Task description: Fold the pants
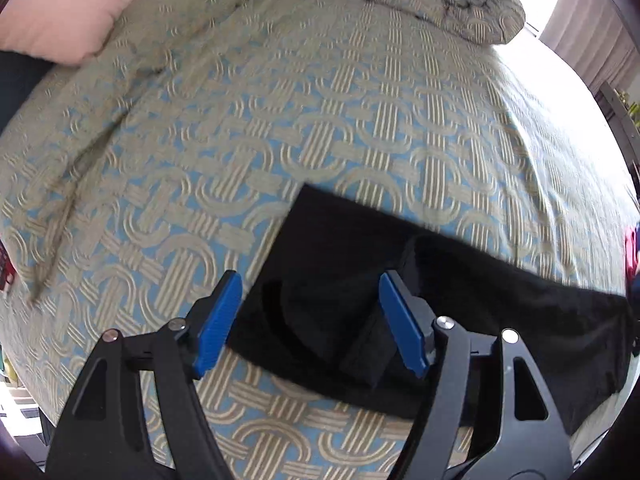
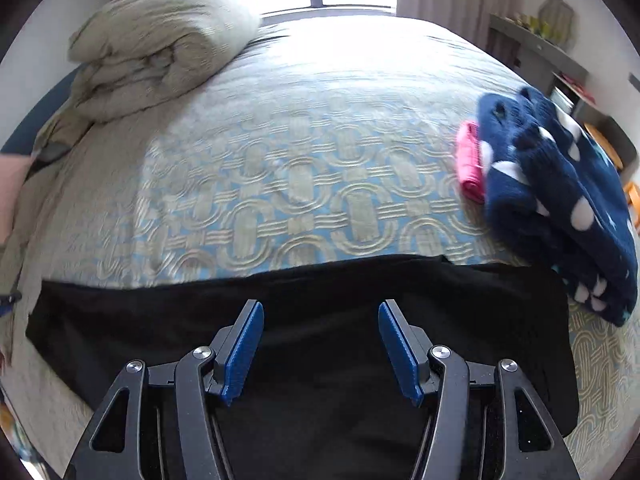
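Black pants (image 1: 340, 256) lie flat across the near part of a bed with a patterned blue and beige cover (image 1: 320, 120). My left gripper (image 1: 310, 284) hangs open above the left end of the pants, its blue pads (image 1: 218, 324) apart and touching no cloth; a small folded flap of black fabric lies below its right pad. In the right wrist view the pants (image 2: 320, 288) stretch across the frame as a wide dark band. Above their middle my right gripper (image 2: 320, 312) is open with nothing between its pads (image 2: 400, 348).
A rolled beige duvet (image 2: 160, 48) sits at the far left of the bed, and a pink pillow (image 1: 68, 8) lies beside it. A navy spotted blanket (image 2: 560, 200) and a pink cloth (image 2: 470, 160) lie on the right side. A window and curtains stand behind the bed.
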A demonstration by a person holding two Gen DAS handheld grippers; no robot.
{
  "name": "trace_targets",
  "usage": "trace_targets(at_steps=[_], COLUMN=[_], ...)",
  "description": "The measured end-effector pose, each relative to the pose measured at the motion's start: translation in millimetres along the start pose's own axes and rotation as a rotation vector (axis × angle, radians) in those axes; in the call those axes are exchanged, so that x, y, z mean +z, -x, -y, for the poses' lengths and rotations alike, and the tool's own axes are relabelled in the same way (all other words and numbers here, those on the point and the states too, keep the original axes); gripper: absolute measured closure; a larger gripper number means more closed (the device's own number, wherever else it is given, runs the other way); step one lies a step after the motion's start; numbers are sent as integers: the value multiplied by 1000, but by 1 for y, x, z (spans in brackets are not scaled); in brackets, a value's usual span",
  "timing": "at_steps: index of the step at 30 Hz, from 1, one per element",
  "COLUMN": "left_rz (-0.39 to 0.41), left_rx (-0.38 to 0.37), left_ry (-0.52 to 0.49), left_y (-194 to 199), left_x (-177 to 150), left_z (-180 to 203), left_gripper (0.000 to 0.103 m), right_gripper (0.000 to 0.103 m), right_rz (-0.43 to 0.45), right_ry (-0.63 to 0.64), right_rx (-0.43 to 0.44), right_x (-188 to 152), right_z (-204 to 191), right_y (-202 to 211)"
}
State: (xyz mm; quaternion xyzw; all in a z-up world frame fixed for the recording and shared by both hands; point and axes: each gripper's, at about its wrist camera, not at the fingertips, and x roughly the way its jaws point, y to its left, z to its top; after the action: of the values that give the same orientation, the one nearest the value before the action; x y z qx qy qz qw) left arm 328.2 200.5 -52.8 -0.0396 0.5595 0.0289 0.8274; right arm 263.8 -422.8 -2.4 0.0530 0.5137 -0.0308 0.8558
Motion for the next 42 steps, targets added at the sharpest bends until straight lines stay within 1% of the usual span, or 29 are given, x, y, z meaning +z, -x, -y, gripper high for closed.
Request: trace_targets(at_steps=[2, 3, 5, 7, 9, 10, 12, 15, 17, 18, 20, 23, 24, 26, 28, 30, 32, 33, 35, 36, 38, 39, 42], left_rz=[-5, -7, -15, -17, 9, 35, 66, 90, 101, 104, 105, 106, 109, 118, 120, 121, 124, 125, 131, 131, 128, 124, 112], left_rx=[-10, -34, -76, -90, -85, -83, -72, -21, 22, 39, 56, 56, 47, 11, -27, -61, -98, -115, -146, -158, -177, -186, -195], left_ry=[-13, -21, -45, -97, -170, -214, -261, -319, -345, -351, -336, -254, -227, -168, -130, -120, -134, -145, -180, -200, -228, -241, -288], left_y=[-3, -3, -4, -2, 3, 8, 14, 15, 12, 11, 8, -3, -6, -14, -21, -27, -30, -30, -29, -28, -27, -27, -26], left_x=[-16, -26, -40, -47, -50, -50, -48, -45, -45, -46, -49, -43, -40, -33, -29, -28, -30, -31, -33, -35, -36, -37, -41], left_z=[-3, -3, 0, 9, 21, 28, 36, 41, 36, 31, 14, -16, -25, -44, -57, -66, -71, -72, -71, -70, -69, -67, -61], left_gripper=[31, 31, 31, 31, 31, 31, 31, 31, 31, 31, 31, 31, 31, 31, 31, 31, 31, 31, 31, 31, 31, 31, 31], right_gripper=[42, 42, 42, 42, 42, 42, 42, 42, 42, 42, 42, 42, 42, 42, 42, 43, 44, 44, 44, 44, 44, 44, 43], right_rz=[-5, -8, -7, -3, 4, 6, 2, -7, 15, 32, 50, 99, 126, 164, 207, 263, 322, 352, 373, 359, 297, 236, 76], right_ry=[115, 208, 342, 442, 520, 540, 572, 596, 638, 685, 763, 903, 972, 1079, 1187, 1310, 1435, 1501, 1576, 1619, 1672, 1710, 1782], right_rx=[31, 47, 67, 74, 63, 60, 97, 176, 187, 189, 200, 195, 193, 211, 235, 245, 263, 293, 336, 358, 395, 424, 465], right_x=[-12, -21, -36, -48, -58, -60, -63, -62, -59, -55, -47, -37, -35, -33, -37, -47, -59, -66, -72, -73, -73, -72, -71], right_z=[-34, -60, -97, -126, -154, -163, -180, -206, -226, -244, -274, -327, -349, -378, -403, -423, -438, -444, -457, -463, -474, -481, -495], right_y=[4, 6, 8, 8, 7, 7, 5, -2, -4, -8, -17, -31, -37, -50, -61, -71, -77, -78, -79, -82, -88, -93, -101])
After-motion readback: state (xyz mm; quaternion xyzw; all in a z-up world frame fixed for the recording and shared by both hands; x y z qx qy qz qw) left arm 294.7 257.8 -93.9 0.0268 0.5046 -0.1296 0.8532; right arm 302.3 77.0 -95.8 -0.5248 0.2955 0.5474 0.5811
